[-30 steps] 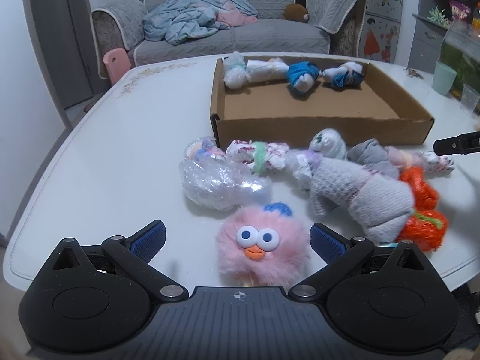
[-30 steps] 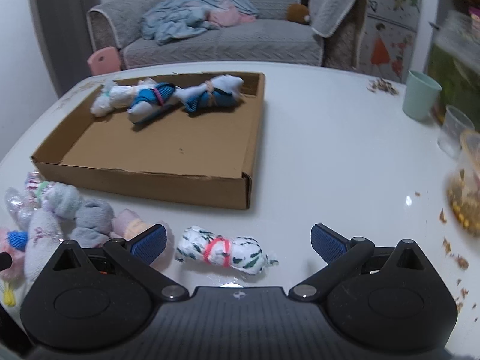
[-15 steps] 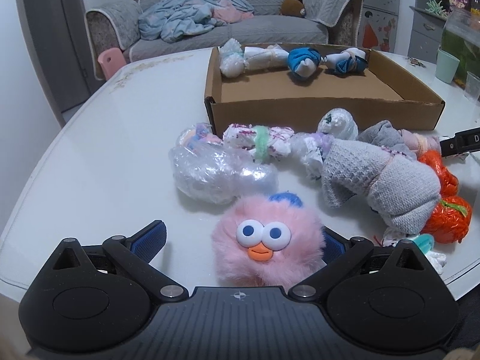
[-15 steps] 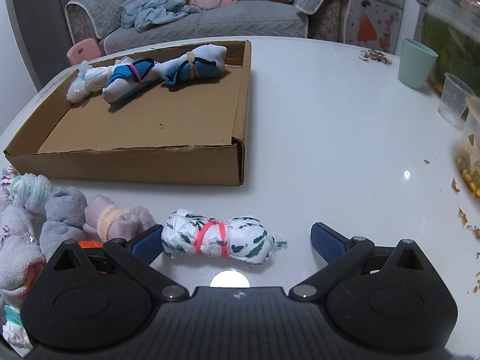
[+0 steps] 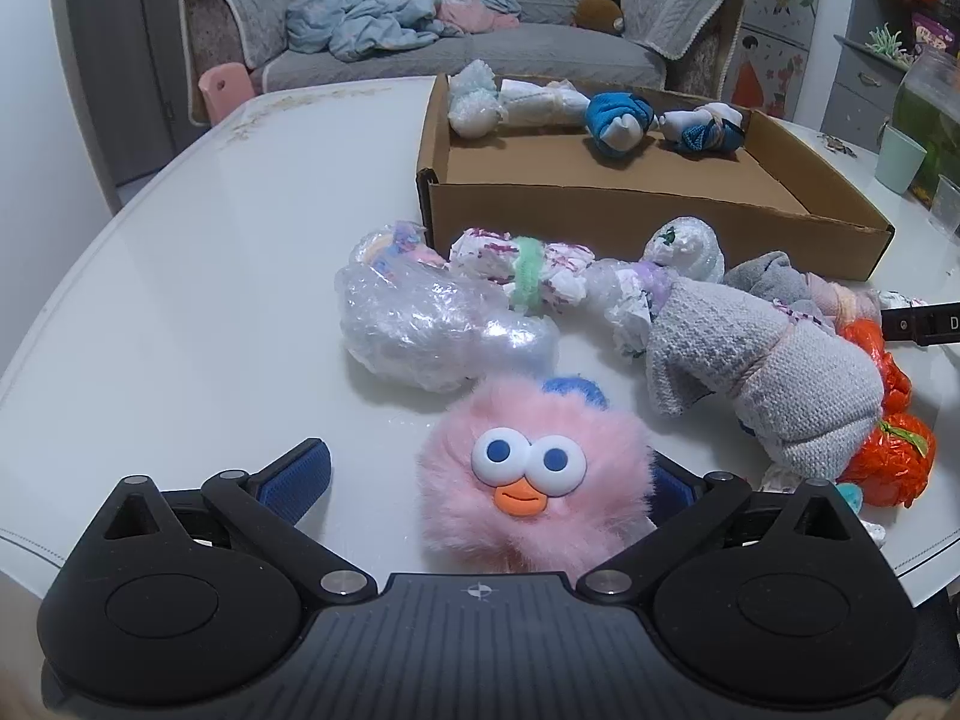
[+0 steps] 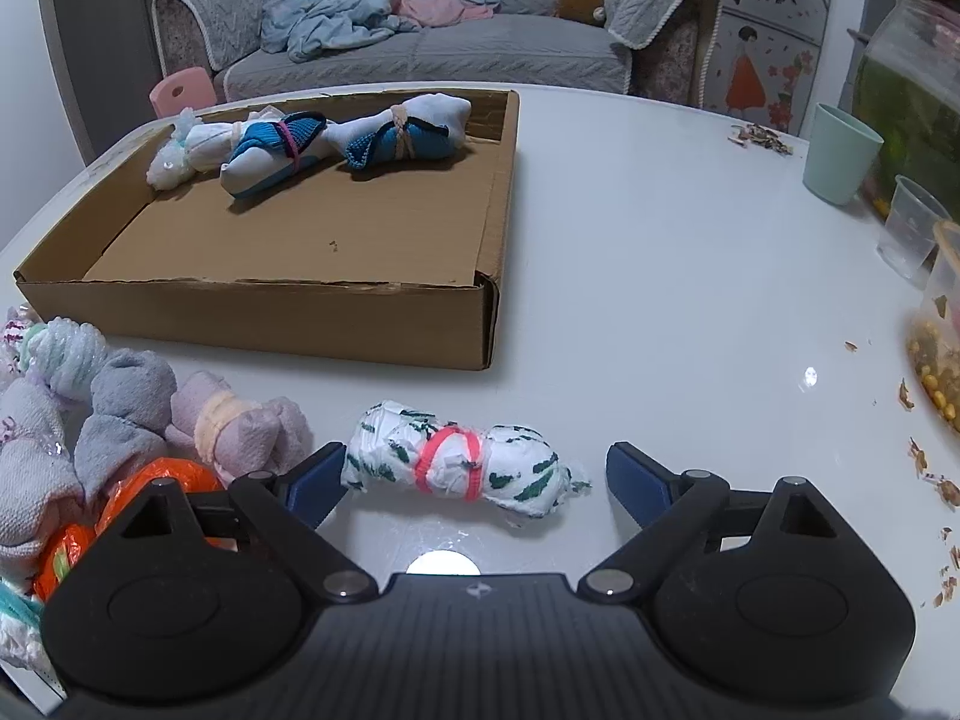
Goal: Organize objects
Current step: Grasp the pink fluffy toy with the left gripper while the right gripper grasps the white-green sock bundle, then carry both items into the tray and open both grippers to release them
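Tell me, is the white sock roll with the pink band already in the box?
Not yet. The sock roll lies on the table, between the open right gripper fingers.

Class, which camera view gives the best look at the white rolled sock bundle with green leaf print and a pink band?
The right wrist view: the white rolled sock bundle with green leaf print lies whole on the white table, between the open right gripper fingers. The left wrist view shows at most a sliver of it past the grey socks.
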A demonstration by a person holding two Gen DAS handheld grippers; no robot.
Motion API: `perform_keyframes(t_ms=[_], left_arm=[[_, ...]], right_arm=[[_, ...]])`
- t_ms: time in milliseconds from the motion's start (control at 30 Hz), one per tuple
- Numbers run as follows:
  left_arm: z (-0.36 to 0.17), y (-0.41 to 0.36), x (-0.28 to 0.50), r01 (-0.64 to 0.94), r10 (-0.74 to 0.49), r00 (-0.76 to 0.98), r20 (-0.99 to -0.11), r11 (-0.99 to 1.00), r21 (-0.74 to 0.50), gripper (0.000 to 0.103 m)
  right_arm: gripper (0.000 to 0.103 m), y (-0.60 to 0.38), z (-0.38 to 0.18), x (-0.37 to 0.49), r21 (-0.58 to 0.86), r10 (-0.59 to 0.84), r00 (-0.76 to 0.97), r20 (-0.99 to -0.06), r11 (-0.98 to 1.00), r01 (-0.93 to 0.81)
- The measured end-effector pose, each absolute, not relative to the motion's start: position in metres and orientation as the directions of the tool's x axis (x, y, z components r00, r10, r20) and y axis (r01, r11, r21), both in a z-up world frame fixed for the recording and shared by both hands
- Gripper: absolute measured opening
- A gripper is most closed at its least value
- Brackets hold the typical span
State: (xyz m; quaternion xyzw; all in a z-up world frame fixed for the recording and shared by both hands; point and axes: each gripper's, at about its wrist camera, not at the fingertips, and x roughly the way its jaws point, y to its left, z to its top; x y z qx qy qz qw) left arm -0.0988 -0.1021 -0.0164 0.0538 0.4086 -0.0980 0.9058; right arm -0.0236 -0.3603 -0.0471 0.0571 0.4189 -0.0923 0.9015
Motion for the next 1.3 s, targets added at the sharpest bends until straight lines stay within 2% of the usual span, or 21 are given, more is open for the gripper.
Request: perform_keyframes(t_ms=[33,100,133,200,233,267,300,467,567,667,767,967,1133,1167,1233,1300], left_arm=[[-0.016,-0.103,-0.098,0.227,-0.137,0.646,-0.751,0.974,0.018,0.103],[-0.016,-0.103,-0.098,0.230,-0.140,0.645,-0.751,0.973,0.017,0.103],[-0.016,-0.104,-0.099,0.234,-0.141,0.647,-0.750,0.972,0.018,0.102],[-0.014,-0.104,-0.101,0.246,-0.155,0.654,-0.740,0.969,0.014,0.092],[-0.011,-0.105,-0.103,0.256,-0.164,0.660,-0.733,0.967,0.014,0.077],[-0.009,-0.106,-0.105,0.269,-0.177,0.662,-0.728,0.963,0.011,0.056],[-0.007,-0.105,-0.106,0.274,-0.183,0.661,-0.727,0.962,0.007,0.044],[-0.006,-0.105,-0.106,0.275,-0.190,0.659,-0.728,0.961,-0.001,0.043],[-0.006,-0.107,-0.106,0.279,-0.191,0.658,-0.728,0.960,0.001,0.043],[-0.005,-0.107,-0.105,0.280,-0.191,0.657,-0.730,0.960,0.001,0.043],[-0.006,-0.107,-0.105,0.277,-0.189,0.656,-0.731,0.961,0.001,0.044],[-0.006,-0.107,-0.106,0.272,-0.178,0.660,-0.730,0.962,0.012,0.045],[-0.007,-0.106,-0.106,0.273,-0.177,0.665,-0.726,0.962,0.016,0.045],[-0.007,-0.106,-0.106,0.274,-0.177,0.665,-0.726,0.962,0.016,0.045],[-0.007,-0.106,-0.107,0.276,-0.175,0.666,-0.725,0.961,0.022,0.044],[-0.006,-0.107,-0.109,0.275,-0.162,0.675,-0.720,0.961,0.042,0.043]], right_arm=[[0.089,-0.360,-0.047,-0.024,0.024,-0.120,0.634,-0.764,0.977,0.214],[0.074,-0.359,-0.046,-0.024,0.022,-0.118,0.644,-0.756,0.978,0.206],[0.072,-0.359,-0.045,-0.024,0.021,-0.117,0.645,-0.756,0.979,0.201],[0.064,-0.360,-0.043,-0.024,0.020,-0.112,0.645,-0.756,0.981,0.193],[0.064,-0.361,-0.043,-0.025,0.022,-0.109,0.645,-0.756,0.981,0.192],[0.064,-0.362,-0.043,-0.025,0.024,-0.107,0.647,-0.755,0.981,0.191],[0.064,-0.363,-0.043,-0.025,0.023,-0.107,0.648,-0.754,0.982,0.188],[0.067,-0.363,-0.044,-0.028,0.018,-0.102,0.654,-0.749,0.985,0.174],[0.078,-0.364,-0.046,-0.030,0.020,-0.113,0.655,-0.747,0.981,0.192],[0.079,-0.364,-0.047,-0.032,0.022,-0.114,0.661,-0.742,0.981,0.194],[0.086,-0.367,-0.047,-0.033,0.035,-0.118,0.660,-0.742,0.976,0.213],[0.086,-0.381,-0.048,-0.040,0.092,-0.126,0.690,-0.713,0.958,0.271],[0.088,-0.378,-0.051,-0.042,0.076,-0.150,0.700,-0.698,0.957,0.281],[0.084,-0.378,-0.051,-0.041,0.076,-0.152,0.704,-0.694,0.957,0.282],[0.065,-0.375,-0.051,-0.041,0.042,-0.172,0.709,-0.684,0.961,0.274],[0.061,-0.372,-0.049,-0.041,0.017,-0.182,0.710,-0.680,0.965,0.263]])
